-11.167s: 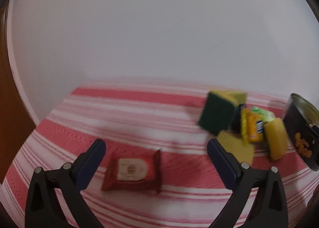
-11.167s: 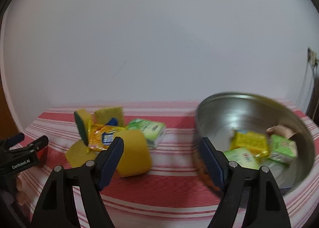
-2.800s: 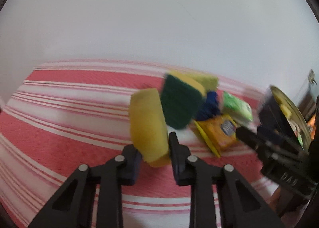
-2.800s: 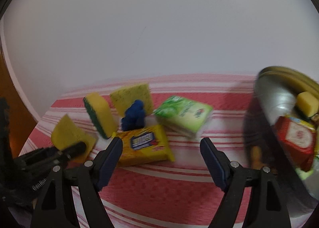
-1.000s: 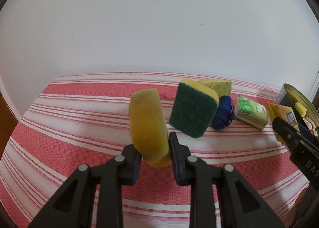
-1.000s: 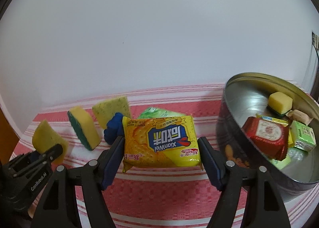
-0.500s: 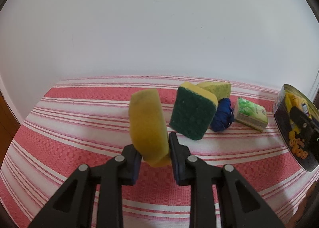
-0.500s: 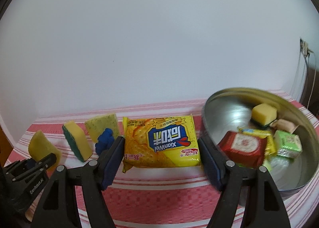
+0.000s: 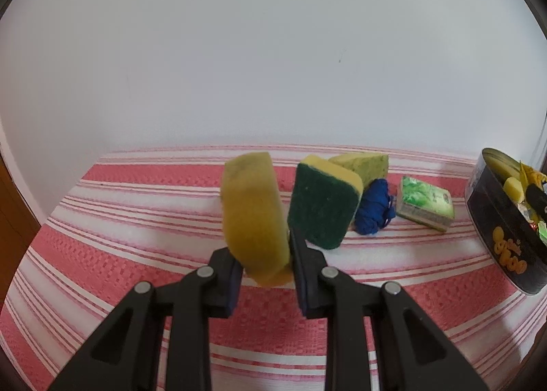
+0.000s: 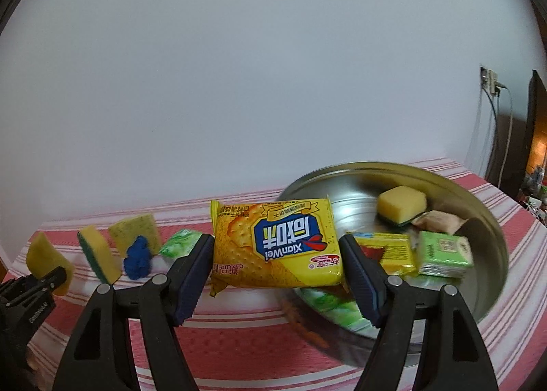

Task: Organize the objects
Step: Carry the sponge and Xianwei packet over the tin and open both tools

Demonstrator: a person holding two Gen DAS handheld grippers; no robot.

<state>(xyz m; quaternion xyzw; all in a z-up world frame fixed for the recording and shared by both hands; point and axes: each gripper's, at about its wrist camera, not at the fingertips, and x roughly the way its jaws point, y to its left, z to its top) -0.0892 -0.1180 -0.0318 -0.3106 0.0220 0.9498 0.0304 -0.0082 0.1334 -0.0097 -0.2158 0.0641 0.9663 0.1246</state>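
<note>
Left gripper pinched on a yellow sponge, above the striped cloth. Right gripper clamped on a yellow cracker packet (print upside down), at the near-left rim of the round tin. Left of it: green-backed sponge, blue bundle, green packet.

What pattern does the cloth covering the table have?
The woven tablecloth has red and white stripes, clearest in the left wrist view.

Both fisheye views ride low and close over the striped desk, each looking slightly downward along its own claw toward a white wall. They share the green-backed sponge, the blue bundle and the round tin, which sits at the left view's right edge and centre-right in the right view.
</note>
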